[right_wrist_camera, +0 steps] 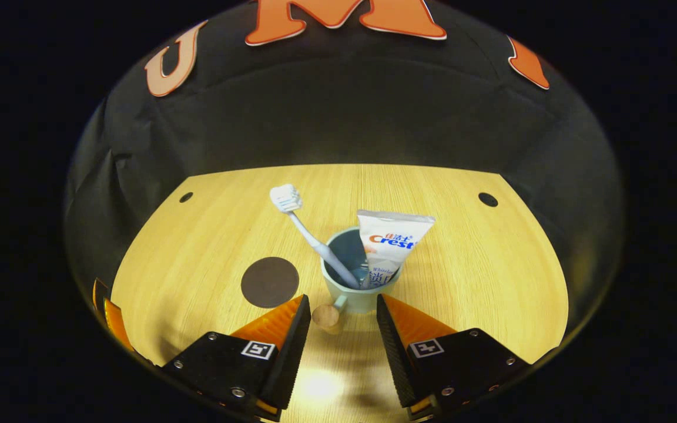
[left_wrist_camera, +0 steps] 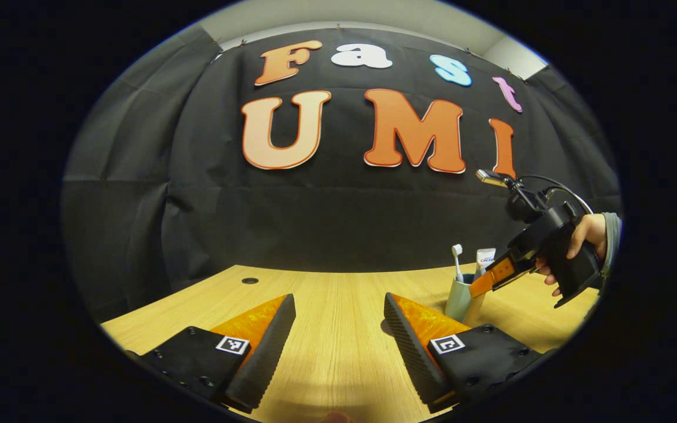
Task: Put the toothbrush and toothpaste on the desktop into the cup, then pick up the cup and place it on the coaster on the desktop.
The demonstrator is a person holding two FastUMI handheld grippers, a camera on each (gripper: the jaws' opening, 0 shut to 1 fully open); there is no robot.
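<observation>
Right gripper view: right claw (right_wrist_camera: 338, 323) held open just before cup (right_wrist_camera: 361, 294); toothbrush (right_wrist_camera: 315, 238) and toothpaste (right_wrist_camera: 390, 244) seen inside, coaster (right_wrist_camera: 270, 282) left on bench (right_wrist_camera: 462, 276). Left claw (left_wrist_camera: 338, 329) open.

In the right gripper view my cup (right_wrist_camera: 357, 276) is hiding the lower ends of the toothbrush (right_wrist_camera: 315, 238) and toothpaste tube (right_wrist_camera: 390, 244) standing in it. In the left gripper view my right gripper (left_wrist_camera: 482, 285) is covering part of that cup, and the sleeve (left_wrist_camera: 610, 238) beyond it is getting cut off at the edge.
</observation>
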